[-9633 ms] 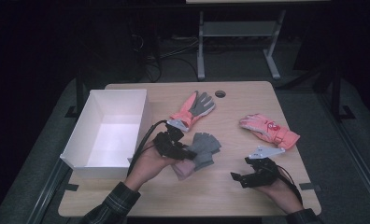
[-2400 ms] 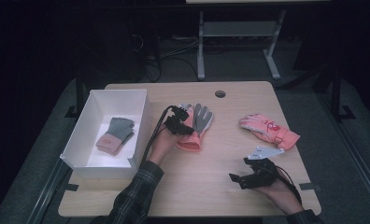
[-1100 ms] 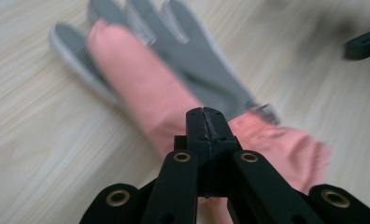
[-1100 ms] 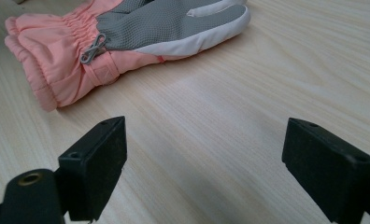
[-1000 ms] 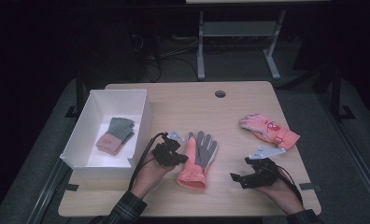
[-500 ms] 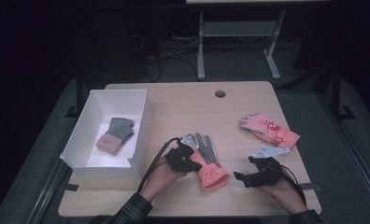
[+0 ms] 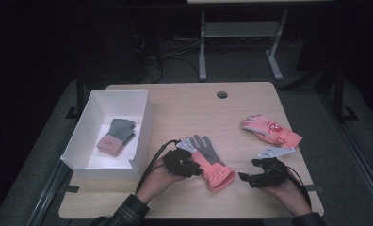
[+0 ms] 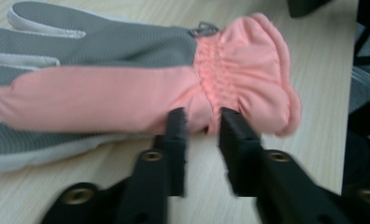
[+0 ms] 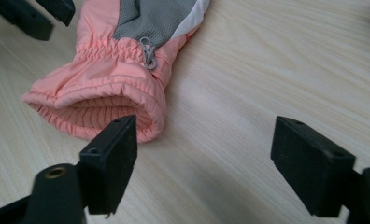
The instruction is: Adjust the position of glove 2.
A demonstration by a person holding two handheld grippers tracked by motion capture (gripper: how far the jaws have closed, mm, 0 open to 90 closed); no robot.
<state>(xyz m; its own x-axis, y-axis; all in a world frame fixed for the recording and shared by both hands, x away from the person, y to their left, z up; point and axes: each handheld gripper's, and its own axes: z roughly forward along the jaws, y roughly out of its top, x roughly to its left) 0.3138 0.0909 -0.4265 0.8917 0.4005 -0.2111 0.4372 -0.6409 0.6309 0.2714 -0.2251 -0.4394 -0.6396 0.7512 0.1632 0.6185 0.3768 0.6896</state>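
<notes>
A: Note for you. Since a second ago the pink and grey padded winter glove [image 7: 207, 160] has swung round on the pale wood-grain counter [image 7: 231, 113]. Then its ruffled cuff pointed straight back at you; now it sits slewed toward your right hand.

B: Where does your left tool [image 8: 202, 122] sit on it?

A: On the near edge of the gathered wrist, just where the elastic puckers. The jaws stand close, with pink fabric bunched in the narrow slot between them. I read that as clamped on the glove, though only on a small fold.

B: And your right tool [image 9: 204, 140]?

A: Jaws wide apart, holding nothing. It rests low on the counter, and the open mouth of the cuff lies just ahead of one jaw. Not touching, as far as I can tell.

B: Meaning for the job?

A: One matching glove [image 7: 116, 136] already lies in the white rectangular open box [image 7: 144, 123], and a third, pink glove [image 7: 271, 130] waits well apart at the far right. My judgement: you turn this one to offer the cuff to the right tool, perhaps for a two-handed lift.

B: Axis?

A: Long axis runs diagonally: grey fingertips up and toward the box, cuff down and toward your right. Palm side, grey mesh, faces up.
</notes>
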